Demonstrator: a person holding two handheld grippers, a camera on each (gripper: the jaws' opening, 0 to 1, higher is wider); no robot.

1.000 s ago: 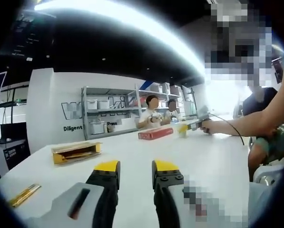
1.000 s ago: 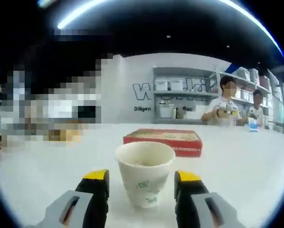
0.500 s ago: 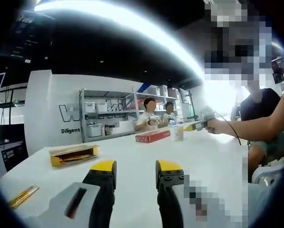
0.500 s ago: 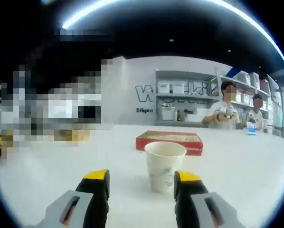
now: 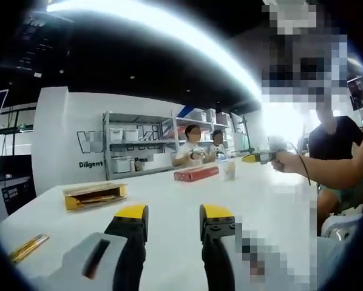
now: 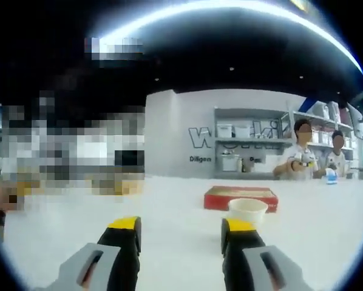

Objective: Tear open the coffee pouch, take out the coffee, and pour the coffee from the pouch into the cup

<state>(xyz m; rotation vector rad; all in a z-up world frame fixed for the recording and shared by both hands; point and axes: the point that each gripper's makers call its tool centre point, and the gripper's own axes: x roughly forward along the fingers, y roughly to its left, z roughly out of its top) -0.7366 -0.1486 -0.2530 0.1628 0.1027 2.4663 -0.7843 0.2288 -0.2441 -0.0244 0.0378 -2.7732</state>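
Both claws hang open and empty above the white desk. The right claw faces the paper cup, which stands upright before the red box, ready for pouring. The left claw aims toward the yellow box, probably holding pouches.

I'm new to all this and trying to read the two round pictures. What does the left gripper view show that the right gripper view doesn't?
The left gripper view has a yellow open box, a thin gold packet near the table edge, and a person's hand holding the right tool. The right gripper view has the paper cup close up, just beyond its jaws. Both share the white table, the red box, shelves and two seated people, with open, empty jaws.
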